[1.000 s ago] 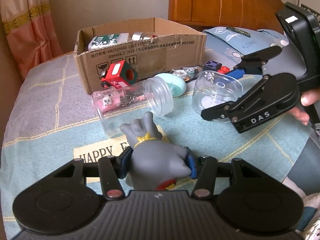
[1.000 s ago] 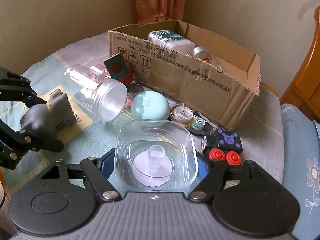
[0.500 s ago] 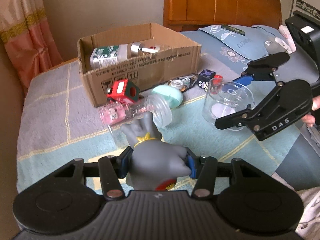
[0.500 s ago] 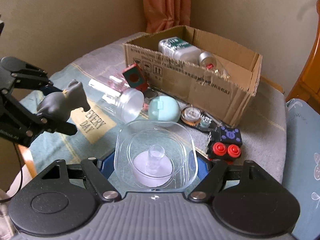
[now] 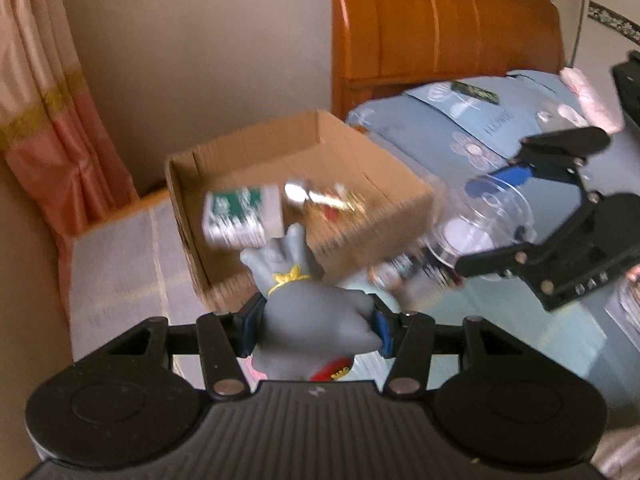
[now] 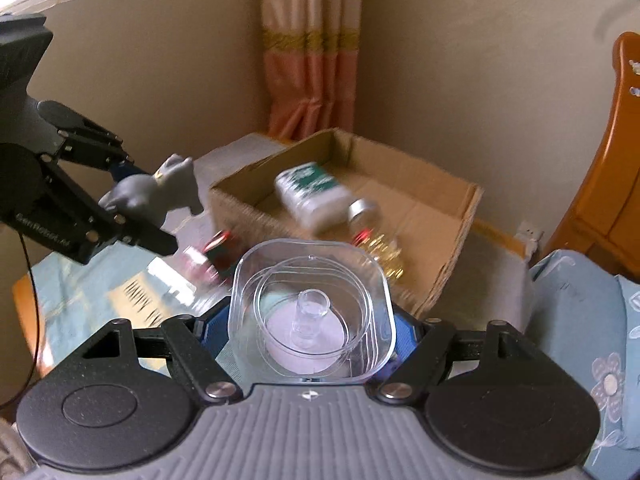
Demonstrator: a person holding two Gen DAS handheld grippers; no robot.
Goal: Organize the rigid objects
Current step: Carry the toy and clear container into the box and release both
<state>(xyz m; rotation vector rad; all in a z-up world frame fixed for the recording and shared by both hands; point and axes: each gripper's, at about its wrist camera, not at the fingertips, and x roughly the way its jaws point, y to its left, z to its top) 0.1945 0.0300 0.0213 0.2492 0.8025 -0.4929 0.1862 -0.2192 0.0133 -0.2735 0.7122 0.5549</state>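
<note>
Left gripper (image 5: 316, 326): clamped on the grey toy figure (image 5: 312, 320), blue pads pressing its flanks, and now well up off the desk (image 5: 120, 256) where a second ago it sat low over the clutter.
Grey toy figure: in the air, its yellow-collared end pointing at the cardboard box (image 5: 360, 216), just short of the near wall.
What that means: both picks look done, and this reads as the carry toward the box (my judgement, not a thing seen).
Cardboard box: open-topped on the desk, now seen from above, so its floor shows; before, mostly its printed front showed.
Box contents: a green-and-white bottle (image 6: 312, 194) lying on its side, a silver-capped item (image 6: 362, 210) beside it; bare floor remains toward the far end.
Right gripper (image 6: 310, 334): closed on the clear plastic container (image 6: 310, 312), jaws fairly wide because the container is wide; it has risen too.
Clear plastic container: held aloft, just right of the box in the left view.
Around: small items, blurred, on the desk by the box front; curtain (image 6: 310, 60) behind; wooden headboard (image 5: 440, 28) and blue bedding (image 5: 460, 128) at right.
In the way: the near box wall to clear, and two loaded grippers heading for one opening.
</note>
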